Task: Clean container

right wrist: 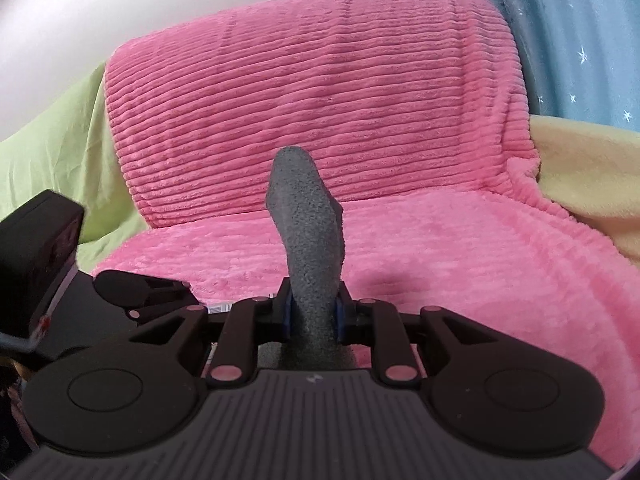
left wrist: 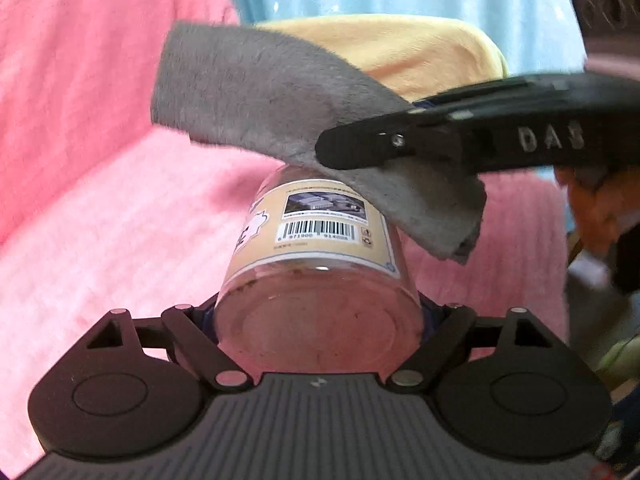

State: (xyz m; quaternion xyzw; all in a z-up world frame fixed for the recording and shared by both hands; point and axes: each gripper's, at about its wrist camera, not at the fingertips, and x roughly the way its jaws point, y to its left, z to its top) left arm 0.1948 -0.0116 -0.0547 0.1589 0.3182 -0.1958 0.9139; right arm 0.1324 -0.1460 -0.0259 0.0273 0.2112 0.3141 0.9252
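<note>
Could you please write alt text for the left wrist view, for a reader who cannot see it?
The left gripper holds a clear labelled jar by its base while the right gripper presses a grey cloth against its far end, above a pink blanket.

Left gripper (left wrist: 320, 312) clamps jar (left wrist: 320, 280); right gripper (left wrist: 332, 152) presses grey cloth (left wrist: 256, 100) on it.

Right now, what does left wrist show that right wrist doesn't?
Left wrist only: the clear plastic jar with a tan barcode label, gripped base-first in the left tongs, with the grey fleece cloth lying over its far end.

Right wrist only: a green sheet left of the seat, and the cloth seen edge-on, pinched in the right tongs.

Both: the cloth, the pink ribbed plush cover, a yellow blanket, and a blue star-print curtain.
</note>
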